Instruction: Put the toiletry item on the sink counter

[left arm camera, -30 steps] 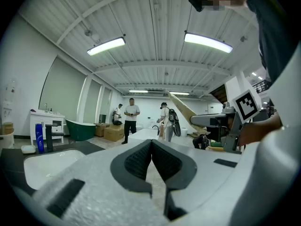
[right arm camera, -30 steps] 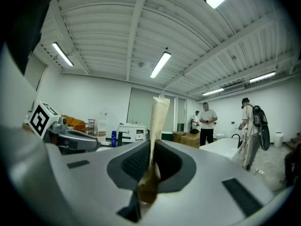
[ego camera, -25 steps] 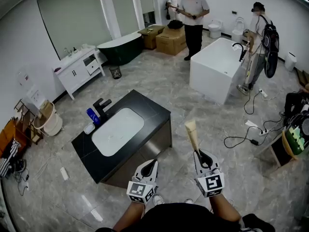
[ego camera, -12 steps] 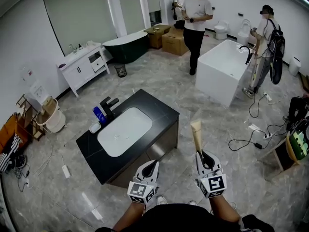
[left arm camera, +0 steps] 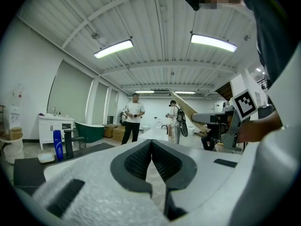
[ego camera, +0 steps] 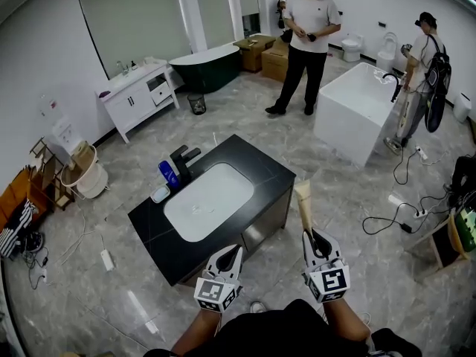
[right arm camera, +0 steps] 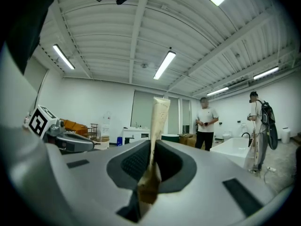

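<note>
Overhead, tube (ego camera: 301,203) lower end hidden btwn R gripper (ego camera: 313,236) fingers (right arm camera: 134,161).

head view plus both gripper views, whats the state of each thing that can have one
left gripper, shut, nothing between its jaws
right gripper, shut on the beige tube
beige tube, held in the air, upright, flat crimped end up, to the right of the counter
blue bottle, standing upright on the counter beside the faucet
black faucet, no water seen running
sink counter, tube not on it yet
</note>
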A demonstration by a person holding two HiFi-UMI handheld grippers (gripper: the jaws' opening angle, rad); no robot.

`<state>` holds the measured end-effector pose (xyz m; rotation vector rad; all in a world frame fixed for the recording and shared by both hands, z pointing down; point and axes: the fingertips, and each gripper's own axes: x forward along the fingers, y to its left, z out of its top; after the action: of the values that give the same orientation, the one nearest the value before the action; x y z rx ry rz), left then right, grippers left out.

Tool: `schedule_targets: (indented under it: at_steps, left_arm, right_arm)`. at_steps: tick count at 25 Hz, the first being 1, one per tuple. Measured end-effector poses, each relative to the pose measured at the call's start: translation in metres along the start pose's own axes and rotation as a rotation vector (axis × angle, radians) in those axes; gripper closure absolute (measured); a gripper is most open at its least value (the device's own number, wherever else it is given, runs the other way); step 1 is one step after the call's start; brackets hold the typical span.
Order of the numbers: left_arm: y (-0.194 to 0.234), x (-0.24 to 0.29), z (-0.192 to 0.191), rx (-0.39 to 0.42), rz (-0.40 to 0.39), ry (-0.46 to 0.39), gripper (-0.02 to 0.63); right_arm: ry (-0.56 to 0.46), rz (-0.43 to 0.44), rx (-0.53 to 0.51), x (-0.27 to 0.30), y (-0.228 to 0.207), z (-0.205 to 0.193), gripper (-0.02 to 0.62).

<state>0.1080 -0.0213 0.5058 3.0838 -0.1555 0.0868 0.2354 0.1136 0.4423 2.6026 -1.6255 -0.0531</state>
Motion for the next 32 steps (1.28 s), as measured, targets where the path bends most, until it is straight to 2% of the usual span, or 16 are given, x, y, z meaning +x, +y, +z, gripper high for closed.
schedule_targets:
  at_steps: [13,25,32]
  left_arm:
    - [0.062,-0.004,-0.006,-0.025,0.127,0.018,0.600]
    - [0.121,0.025,-0.006,-0.039,0.294,0.029,0.600]
    - [0.149,0.023,-0.009,-0.042,0.413,0.039,0.600]
  right_arm:
    - [0.050,0.118,0.014,0.075,0.026,-0.009,0.557]
    - [0.005,0.306,-0.014,0.176,0.033,-0.010,0.557]
    - [-0.007,0.414,-0.016,0.222,0.048,-0.013,0.557]
